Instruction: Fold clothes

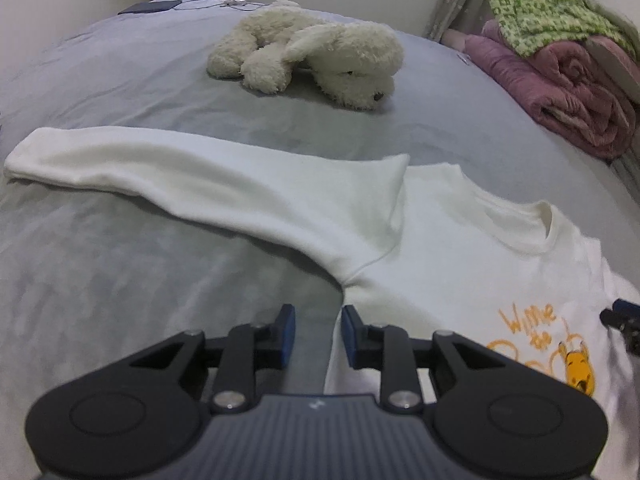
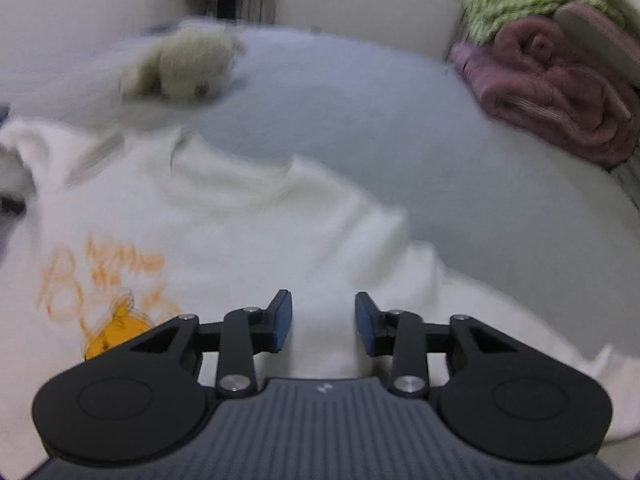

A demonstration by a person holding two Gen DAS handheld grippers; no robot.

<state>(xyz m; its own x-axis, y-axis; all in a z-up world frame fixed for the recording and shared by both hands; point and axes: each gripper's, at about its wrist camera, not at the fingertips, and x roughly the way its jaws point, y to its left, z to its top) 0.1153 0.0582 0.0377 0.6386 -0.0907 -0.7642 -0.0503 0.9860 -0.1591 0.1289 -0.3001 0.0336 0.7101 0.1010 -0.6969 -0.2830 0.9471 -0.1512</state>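
Lower right of the left wrist view, I read orange handwriting on the white sweatshirt [image 1: 420, 240]: "Winnie" above "the", with a yellow bear's head printed beside it; the rest of the print is cut off by the gripper body. Same print shows at lower left of the right wrist view, too smeared there to read. No other labels legible.

Sweatshirt lies flat, front up, on the grey bed [image 1: 120, 92]; one long sleeve stretches toward the left edge of the left view, the round collar sits at right of centre.

Left gripper [image 1: 318, 334]: jaws spread a little, nothing pinched. Its right pad sits over the sweatshirt's side edge just below the armpit, its left pad over bare sheet; whether either pad touches the cloth I cannot tell.

Right gripper [image 2: 323, 328]: jaws apart, white fabric visible in the gap, pads not pressing on it. That view is blurred.

Upper centre of the left view: cream plush dog [image 1: 312, 56]. Upper right: rolled pink quilt [image 1: 560, 88] with a green patterned cloth [image 1: 548, 16] on top.
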